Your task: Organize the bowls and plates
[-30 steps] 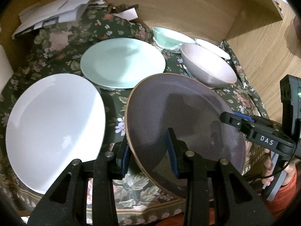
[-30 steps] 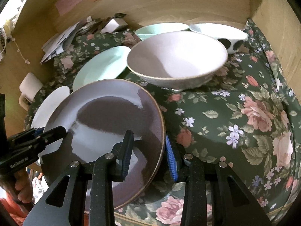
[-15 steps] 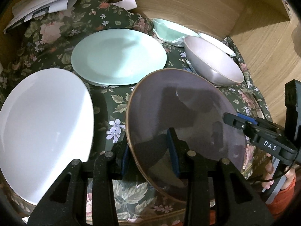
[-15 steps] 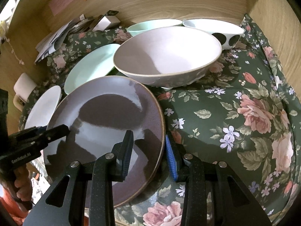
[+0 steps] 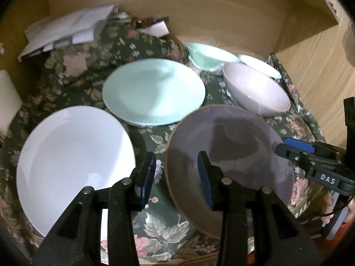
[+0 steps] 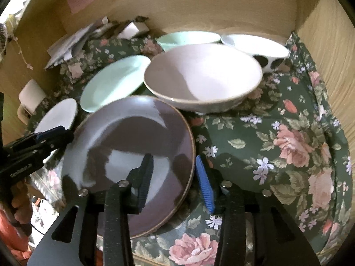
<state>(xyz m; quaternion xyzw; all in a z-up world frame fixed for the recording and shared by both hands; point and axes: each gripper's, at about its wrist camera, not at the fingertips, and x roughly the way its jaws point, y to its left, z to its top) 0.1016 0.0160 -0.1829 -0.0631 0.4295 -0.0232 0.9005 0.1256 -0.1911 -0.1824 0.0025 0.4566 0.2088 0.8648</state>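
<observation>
A purple plate [image 5: 233, 146] [image 6: 133, 137] with a brown rim sits at the front edge of the floral cloth. My left gripper [image 5: 176, 157] straddles its left rim with the jaws apart and neither pad pressing. My right gripper [image 6: 173, 158] straddles the right rim; its jaws are opening and the pads are clear of the plate. Each gripper shows in the other's view: the right gripper [image 5: 288, 148] and the left gripper [image 6: 60, 133]. A white plate [image 5: 73, 159] lies to the left, a mint plate [image 5: 153, 90] behind it, and a pink bowl [image 6: 202, 75] behind the purple plate.
A mint bowl [image 6: 188, 38] and a white bowl with black spots [image 6: 255, 46] stand at the back by the wooden wall. Loose papers [image 5: 66, 28] lie at the back left. Bare floral cloth [image 6: 277, 133] stretches to the right, up to a wooden side wall [image 6: 332, 44].
Both pairs of jaws have widened off the purple plate's rim, the right most lately. The left view has tipped up a little and shows more of the back wall.
</observation>
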